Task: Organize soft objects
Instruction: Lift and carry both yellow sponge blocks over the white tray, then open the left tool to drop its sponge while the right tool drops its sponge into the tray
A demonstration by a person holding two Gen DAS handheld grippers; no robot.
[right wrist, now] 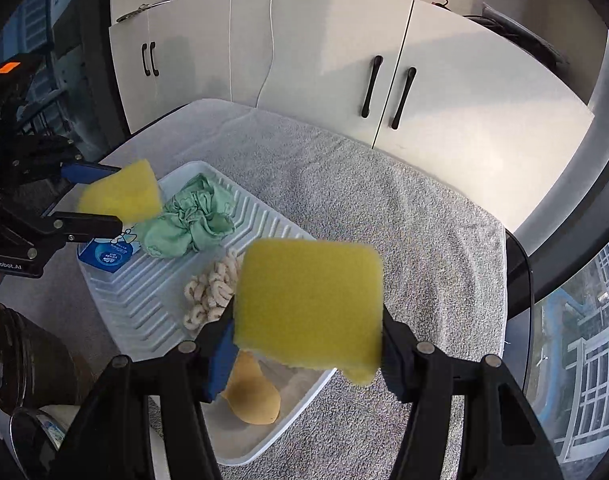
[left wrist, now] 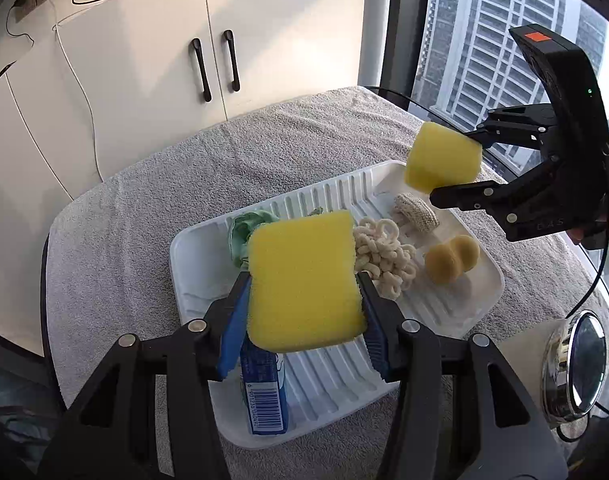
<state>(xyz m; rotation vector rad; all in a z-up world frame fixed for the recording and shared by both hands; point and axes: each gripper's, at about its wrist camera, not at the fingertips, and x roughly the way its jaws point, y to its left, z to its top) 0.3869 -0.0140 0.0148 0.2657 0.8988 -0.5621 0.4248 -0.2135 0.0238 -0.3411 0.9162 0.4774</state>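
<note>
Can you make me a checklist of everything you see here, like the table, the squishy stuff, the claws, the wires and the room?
Surface: grey towel covering the table, white ridged tray on it.
Job's things: green cloth, cream knotted rope, tan sponge, woven scrubber and blue tissue pack in the tray.
Clutter: shiny round object and dark glass container beside the tray.
Claws: left claw shut on a yellow sponge; right claw shut on another yellow sponge.
Cables: black cable near the table edge; white cord down the cabinet.
Surroundings: white cabinets, window onto towers.
</note>
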